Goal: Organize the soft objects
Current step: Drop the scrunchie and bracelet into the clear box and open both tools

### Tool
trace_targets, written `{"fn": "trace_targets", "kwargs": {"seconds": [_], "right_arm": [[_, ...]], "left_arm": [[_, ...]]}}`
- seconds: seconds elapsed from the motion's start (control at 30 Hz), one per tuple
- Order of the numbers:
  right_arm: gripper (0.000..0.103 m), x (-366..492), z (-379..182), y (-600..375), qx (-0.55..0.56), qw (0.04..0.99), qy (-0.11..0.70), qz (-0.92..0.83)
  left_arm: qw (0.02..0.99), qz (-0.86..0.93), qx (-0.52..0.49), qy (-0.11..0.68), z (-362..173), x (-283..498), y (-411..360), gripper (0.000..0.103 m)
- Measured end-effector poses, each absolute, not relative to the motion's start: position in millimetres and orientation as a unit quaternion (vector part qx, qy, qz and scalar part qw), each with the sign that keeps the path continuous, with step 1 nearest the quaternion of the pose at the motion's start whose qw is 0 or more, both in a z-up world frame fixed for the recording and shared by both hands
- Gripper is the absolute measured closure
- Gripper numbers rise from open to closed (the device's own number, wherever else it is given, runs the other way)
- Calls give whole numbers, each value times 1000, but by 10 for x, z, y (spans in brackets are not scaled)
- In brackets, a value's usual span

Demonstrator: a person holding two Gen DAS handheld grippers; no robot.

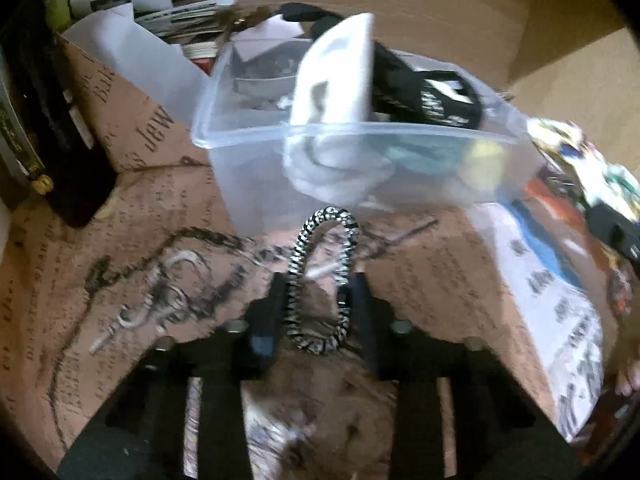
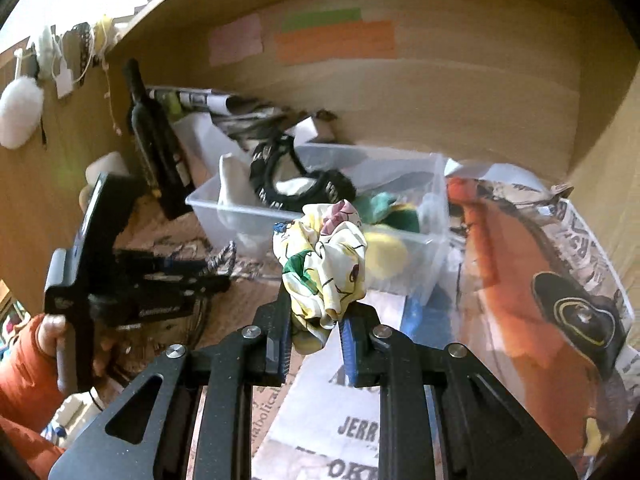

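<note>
My left gripper [image 1: 318,284] is shut on a black-and-white striped hair tie [image 1: 320,280], held just in front of a clear plastic bin [image 1: 240,176]. The bin holds a white sock [image 1: 336,76], a black band with white print [image 1: 432,100] and other soft items. In the right wrist view my right gripper [image 2: 314,320] is shut on a yellow floral scrunchie [image 2: 324,264], held before the same bin [image 2: 438,208]. The left gripper [image 2: 216,276] with the hair tie [image 2: 222,262] shows at the left there.
The surface is covered with printed newspaper [image 2: 352,432]. A dark bottle [image 2: 154,140] and stacked papers [image 1: 176,16] stand behind the bin on the left. A wooden wall [image 2: 440,92] with coloured sticky notes [image 2: 336,40] backs the space. An orange-and-black printed sheet [image 2: 520,280] lies at right.
</note>
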State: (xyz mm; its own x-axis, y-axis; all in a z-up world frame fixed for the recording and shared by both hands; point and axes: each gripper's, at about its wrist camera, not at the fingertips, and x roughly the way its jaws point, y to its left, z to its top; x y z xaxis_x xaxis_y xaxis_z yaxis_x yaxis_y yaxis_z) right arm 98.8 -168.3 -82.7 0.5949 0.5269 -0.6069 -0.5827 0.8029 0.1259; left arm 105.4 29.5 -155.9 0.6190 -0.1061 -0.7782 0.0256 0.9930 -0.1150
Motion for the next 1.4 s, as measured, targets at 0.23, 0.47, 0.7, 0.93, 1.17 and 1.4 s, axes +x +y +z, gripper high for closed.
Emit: {"fn": "trace_targets", "kwargs": {"seconds": [0.23, 0.47, 0.7, 0.93, 1.17, 1.4], "right_arm": [[85, 1017, -680, -1763, -37, 904, 303, 299], [85, 1077, -492, -1794, -30, 917, 272, 291], [84, 1257, -355, -1763, -26, 926, 249, 282], [84, 1577, -389, -1617, -33, 926, 258, 276], [84, 1910, -669, -1425, -46, 912, 305, 268], [74, 2058, -891, -1342, -58, 898, 343, 268]], "left_arm": [[912, -35, -47, 405, -1362, 801, 253, 89], [941, -31, -43, 334, -810, 648, 297, 89], [956, -20, -39, 291, -483, 916, 466, 89], [953, -15, -46, 300, -504, 1337, 626, 89], [941, -15, -47, 335, -709, 1672, 625, 89], [936, -16, -36, 350, -827, 1772, 604, 88]]}}
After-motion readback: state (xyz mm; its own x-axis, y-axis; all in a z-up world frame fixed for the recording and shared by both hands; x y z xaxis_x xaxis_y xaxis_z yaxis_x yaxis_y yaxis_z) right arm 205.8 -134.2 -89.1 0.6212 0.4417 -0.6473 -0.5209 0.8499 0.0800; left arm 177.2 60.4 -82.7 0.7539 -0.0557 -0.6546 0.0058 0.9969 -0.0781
